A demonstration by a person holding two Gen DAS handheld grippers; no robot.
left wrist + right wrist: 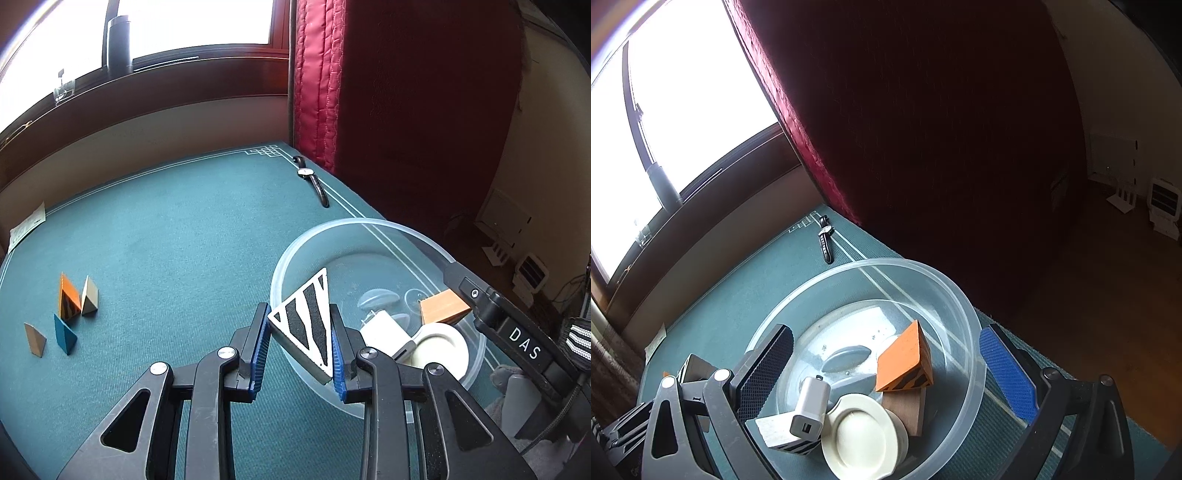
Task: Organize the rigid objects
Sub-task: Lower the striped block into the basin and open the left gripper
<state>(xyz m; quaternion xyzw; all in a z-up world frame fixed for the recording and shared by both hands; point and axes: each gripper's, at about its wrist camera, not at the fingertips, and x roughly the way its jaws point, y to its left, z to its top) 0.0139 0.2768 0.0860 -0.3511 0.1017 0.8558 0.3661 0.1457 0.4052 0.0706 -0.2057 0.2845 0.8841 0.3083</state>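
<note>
left wrist view: fingers [264,343] pinch a striped wedge [308,325] over the clear bowl [964,306] holding charger [809,410], orange wedge [901,358]; right fingers [1006,369] wide.

On the desk [177,229], a bowl [369,223] sits at four o'clock of the left wrist view, holding a charger [809,410], a small dish [860,435] and two wedge blocks [905,358]. The left claw [300,347] grips a wedge [306,321] over the bowl's near rim. Four more wedges [70,295] cluster at nine o'clock. A wristwatch [312,179] lies at twelve o'clock, behind the bowl, near the desk's far edge.
</note>
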